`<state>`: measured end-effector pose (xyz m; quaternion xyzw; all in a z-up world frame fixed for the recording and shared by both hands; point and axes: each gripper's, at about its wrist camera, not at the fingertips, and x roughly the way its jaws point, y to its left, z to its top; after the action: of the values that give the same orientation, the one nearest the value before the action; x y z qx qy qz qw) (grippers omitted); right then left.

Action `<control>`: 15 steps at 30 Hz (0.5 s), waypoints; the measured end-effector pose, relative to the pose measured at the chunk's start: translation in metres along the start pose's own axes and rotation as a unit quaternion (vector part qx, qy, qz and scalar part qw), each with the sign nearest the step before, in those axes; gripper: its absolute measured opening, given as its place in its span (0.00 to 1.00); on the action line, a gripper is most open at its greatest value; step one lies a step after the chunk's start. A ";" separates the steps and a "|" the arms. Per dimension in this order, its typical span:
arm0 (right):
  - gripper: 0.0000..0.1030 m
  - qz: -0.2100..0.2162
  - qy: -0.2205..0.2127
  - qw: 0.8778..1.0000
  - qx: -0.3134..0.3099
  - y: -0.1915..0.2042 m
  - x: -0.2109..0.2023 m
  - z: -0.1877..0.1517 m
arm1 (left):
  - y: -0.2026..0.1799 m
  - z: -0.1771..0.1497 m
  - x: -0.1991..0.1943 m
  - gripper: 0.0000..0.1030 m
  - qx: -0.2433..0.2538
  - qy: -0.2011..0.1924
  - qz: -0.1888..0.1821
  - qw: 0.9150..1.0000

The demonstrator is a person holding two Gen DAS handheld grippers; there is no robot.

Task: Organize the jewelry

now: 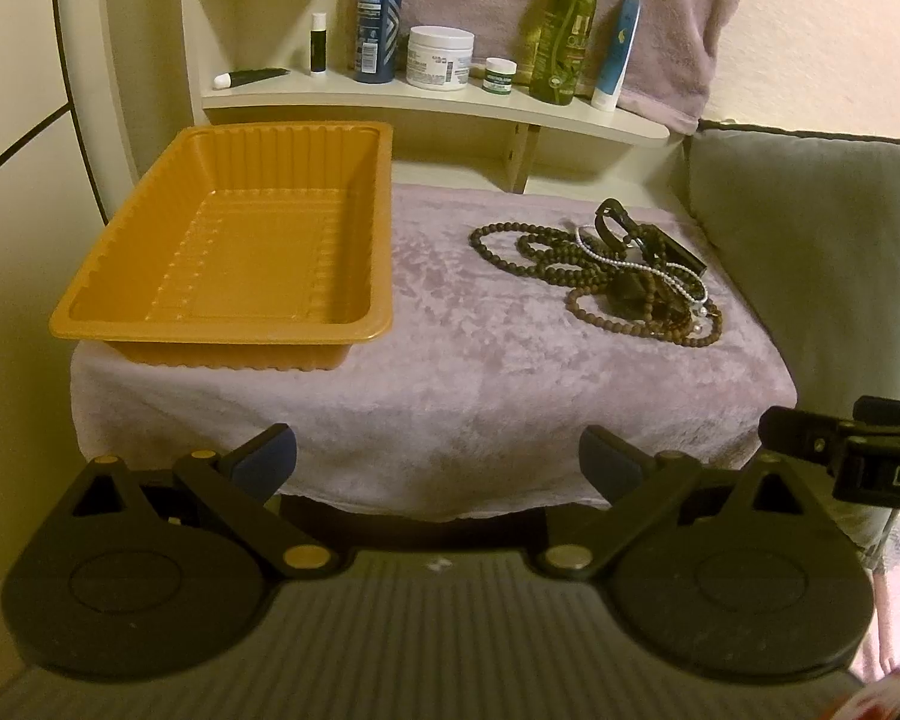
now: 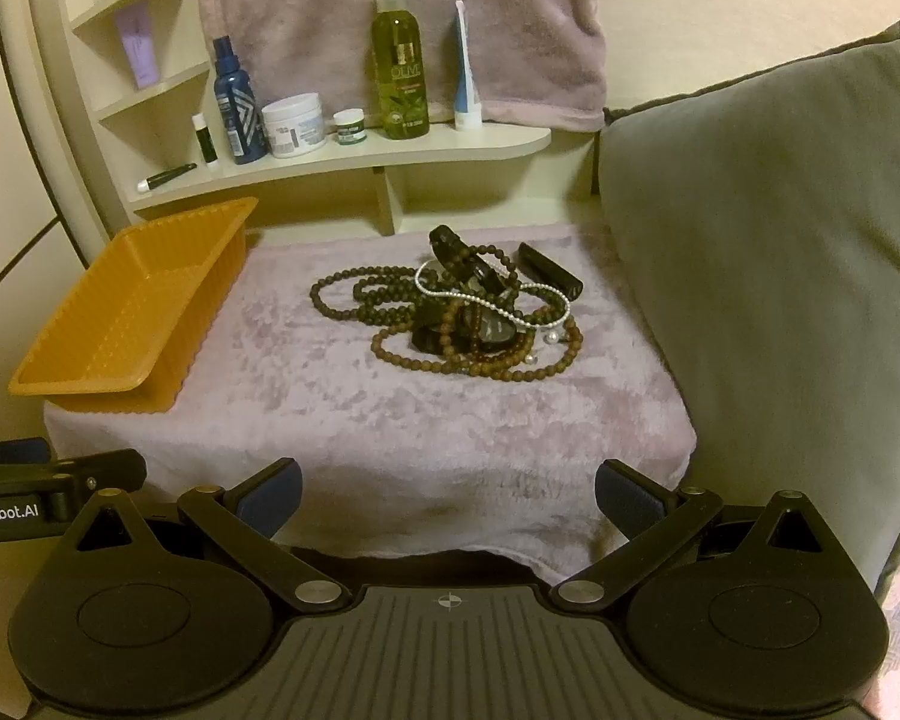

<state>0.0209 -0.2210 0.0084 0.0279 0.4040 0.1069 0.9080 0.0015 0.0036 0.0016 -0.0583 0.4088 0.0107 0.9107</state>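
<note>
A tangled pile of jewelry (image 1: 618, 276) lies on the pink fleece-covered surface (image 1: 438, 360): dark and brown bead necklaces, a white pearl strand and black pieces. The pile also shows in the right wrist view (image 2: 468, 312). An orange plastic tray (image 1: 228, 240) stands empty on the left; it also shows in the right wrist view (image 2: 126, 306). My left gripper (image 1: 438, 459) is open and empty, in front of the surface's near edge. My right gripper (image 2: 449, 495) is open and empty, also short of the near edge, facing the pile.
A cream shelf (image 1: 438, 102) behind the surface holds bottles, jars and tubes. A grey cushion (image 2: 768, 276) stands along the right side. A pink towel (image 2: 390, 18) hangs at the back. The other gripper's body shows at each view's edge.
</note>
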 end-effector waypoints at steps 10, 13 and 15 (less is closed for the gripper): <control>1.00 0.001 -0.001 1.000 0.000 -0.001 0.000 0.000 | -0.003 0.002 0.000 0.97 0.001 0.000 0.000 1.000; 1.00 0.000 -0.003 1.000 0.000 -0.002 0.000 0.000 | -0.004 0.004 0.000 0.97 0.003 0.000 -0.001 1.000; 1.00 0.000 -0.003 1.000 0.000 -0.002 0.000 0.001 | -0.004 0.005 0.000 0.97 0.003 0.001 -0.001 1.000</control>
<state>0.0219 -0.2228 0.0089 0.0281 0.4014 0.1071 0.9092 0.0051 0.0002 0.0051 -0.0557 0.4092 0.0080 0.9107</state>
